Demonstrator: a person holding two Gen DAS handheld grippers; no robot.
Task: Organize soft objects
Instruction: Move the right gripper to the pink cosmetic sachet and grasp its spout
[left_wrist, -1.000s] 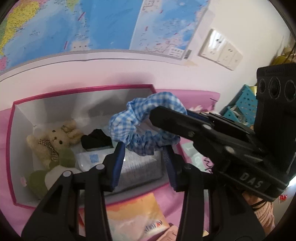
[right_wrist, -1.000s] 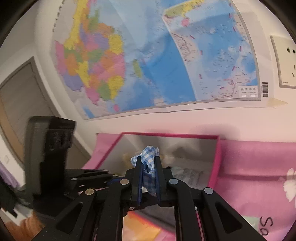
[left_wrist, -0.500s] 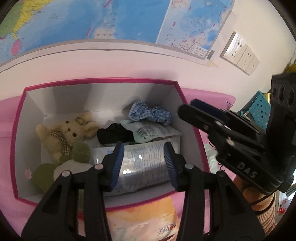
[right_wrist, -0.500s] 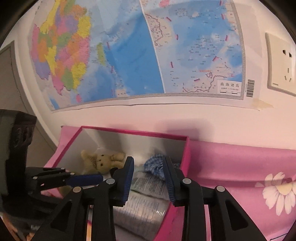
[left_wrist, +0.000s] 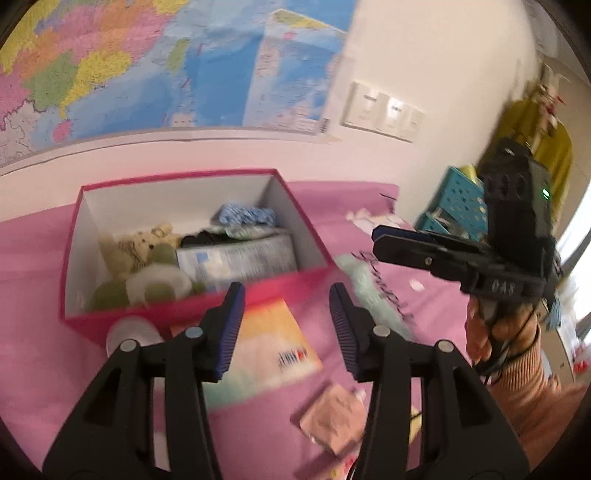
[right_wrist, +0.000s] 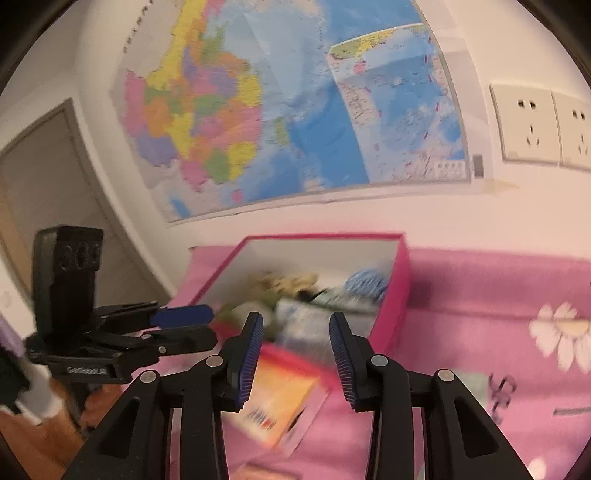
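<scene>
The blue checked scrunchie (left_wrist: 245, 215) (right_wrist: 365, 282) lies loose in the back right corner of the pink box (left_wrist: 177, 176) (right_wrist: 402, 280). Beside it in the box are a beige teddy bear (left_wrist: 136, 245), a black soft item (left_wrist: 201, 238), a tissue pack (left_wrist: 240, 258) and a green and white plush (left_wrist: 155, 286). My left gripper (left_wrist: 285, 295) (right_wrist: 212, 326) hangs in front of the box, jaws opening, nothing between them. My right gripper (right_wrist: 295, 321) (left_wrist: 378, 238) is to the right of the box, jaws opening and empty.
An orange and white packet (left_wrist: 269, 343) (right_wrist: 284, 402) lies on the pink cloth just before the box, with a white bottle (left_wrist: 133, 334) at its left and a pinkish packet (left_wrist: 332, 417) nearer. Teal crates (left_wrist: 458, 203) stand at the right. A map covers the wall behind.
The right gripper let go of the scrunchie, which dropped into the box. Both grippers have drawn back from the box, and their jaws stand wider.
</scene>
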